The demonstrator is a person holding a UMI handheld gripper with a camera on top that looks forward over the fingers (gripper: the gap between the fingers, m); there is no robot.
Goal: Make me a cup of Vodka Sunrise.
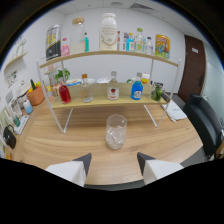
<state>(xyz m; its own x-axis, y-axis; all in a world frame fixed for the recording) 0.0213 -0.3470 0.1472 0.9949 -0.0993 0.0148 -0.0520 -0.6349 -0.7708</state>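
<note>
At the bottom of the frame the gripper holds its two pale, wedge-shaped fingers spread apart, gripping nothing. Just ahead at centre stands a clear glass with ice, set on the wooden table, probably to receive pours. Beyond it, the white wire shelf lines up bottles within reach: a red bottle, a clear bottle and a blue bottle.
</note>
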